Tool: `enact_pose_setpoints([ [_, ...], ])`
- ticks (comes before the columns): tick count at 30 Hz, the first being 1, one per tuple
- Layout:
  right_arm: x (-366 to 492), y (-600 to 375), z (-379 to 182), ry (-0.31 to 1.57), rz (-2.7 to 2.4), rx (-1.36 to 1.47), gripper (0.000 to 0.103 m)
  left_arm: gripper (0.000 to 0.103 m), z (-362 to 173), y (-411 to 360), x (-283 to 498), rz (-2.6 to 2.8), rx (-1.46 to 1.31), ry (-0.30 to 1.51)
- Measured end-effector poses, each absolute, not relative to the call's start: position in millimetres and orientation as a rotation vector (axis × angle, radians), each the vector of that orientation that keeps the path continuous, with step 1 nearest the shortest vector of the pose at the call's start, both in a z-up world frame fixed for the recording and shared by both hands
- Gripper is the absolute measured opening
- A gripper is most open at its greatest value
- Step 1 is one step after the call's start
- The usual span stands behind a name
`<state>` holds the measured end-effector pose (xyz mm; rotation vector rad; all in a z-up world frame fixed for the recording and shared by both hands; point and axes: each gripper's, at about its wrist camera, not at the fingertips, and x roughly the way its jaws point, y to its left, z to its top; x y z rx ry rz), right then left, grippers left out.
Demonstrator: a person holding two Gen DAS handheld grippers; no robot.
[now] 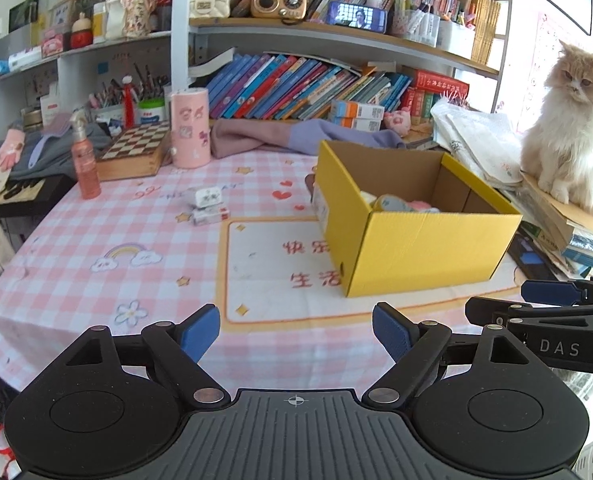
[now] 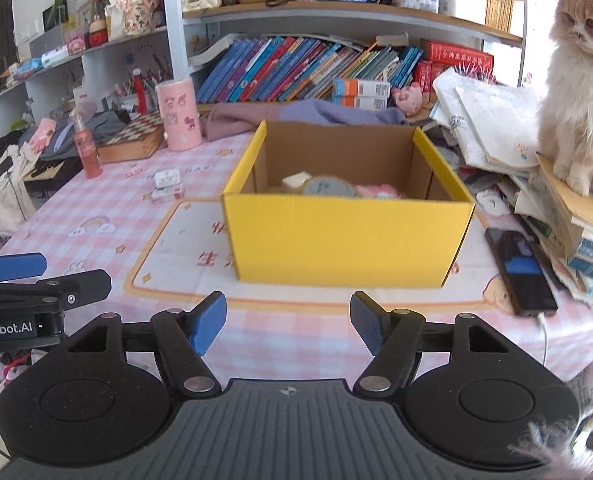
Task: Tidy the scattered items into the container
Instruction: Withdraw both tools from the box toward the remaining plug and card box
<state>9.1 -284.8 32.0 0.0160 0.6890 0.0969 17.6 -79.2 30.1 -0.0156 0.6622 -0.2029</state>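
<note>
A yellow cardboard box (image 1: 412,248) (image 2: 348,240) stands open on the pink checked tablecloth (image 1: 108,232). Inside it lie a round grey-blue item (image 2: 328,187), a cream piece (image 2: 295,180) and a pink item (image 2: 378,191). Two small white boxes (image 1: 208,205) (image 2: 167,186), one on the other, rest on the cloth to the left of the yellow box. My left gripper (image 1: 296,332) is open and empty near the table's front edge. My right gripper (image 2: 288,326) is open and empty in front of the box. Each gripper's side shows in the other's view.
A cat (image 2: 580,92) sits on a stack of books and papers (image 2: 568,216) at the right. A phone on a cable (image 2: 520,272) lies beside the box. A pink spray bottle (image 1: 84,160), a chessboard box (image 1: 134,152), a pink canister (image 1: 190,128) and cloth (image 1: 296,138) stand behind, below bookshelves.
</note>
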Motion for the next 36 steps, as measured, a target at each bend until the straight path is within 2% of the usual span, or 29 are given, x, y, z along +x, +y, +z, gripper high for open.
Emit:
enact_pose_setpoints([
  [15,-8,-228,17,0.759,0.131,0.017,0.072,0.091,17,-36,3,-0.174,0.042,0.737],
  [36,4,-177,26,0.722,0.203,-0.016,0.075,0.095,26,14,4,-0.113,0.016,0.695],
])
